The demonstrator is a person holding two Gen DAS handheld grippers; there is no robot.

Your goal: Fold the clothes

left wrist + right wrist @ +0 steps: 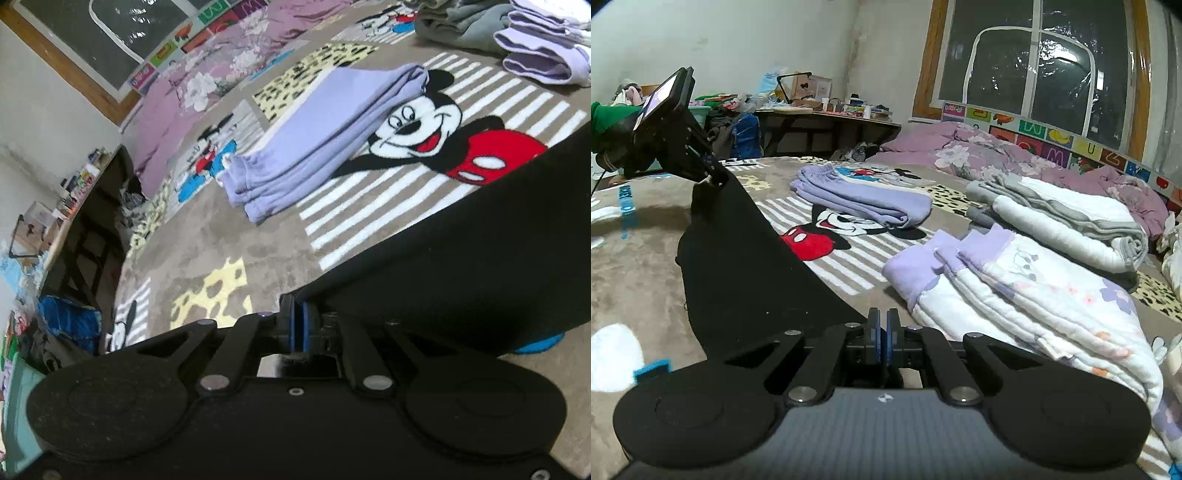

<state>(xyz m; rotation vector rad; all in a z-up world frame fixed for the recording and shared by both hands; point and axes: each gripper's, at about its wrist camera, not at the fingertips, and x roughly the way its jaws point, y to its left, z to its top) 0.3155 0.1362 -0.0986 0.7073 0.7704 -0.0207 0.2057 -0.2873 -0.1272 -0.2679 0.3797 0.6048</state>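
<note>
A black garment (746, 258) is stretched between my two grippers above the Mickey Mouse blanket (639, 229). My left gripper (300, 325) is shut on one edge of it; the cloth (480, 236) runs off to the right in the left wrist view. My right gripper (884, 332) is shut on the other edge. The left gripper also shows in the right wrist view (714, 177), held high at the left. Folded lavender trousers (325, 136) lie on the blanket ahead and also show in the right wrist view (864, 195).
A folded white and lilac floral garment (1027, 295) lies at the right, with a folded grey and white pile (1063, 218) behind it. A pink floral duvet (997, 155) runs under the window. A cluttered desk (831, 118) stands at the back left.
</note>
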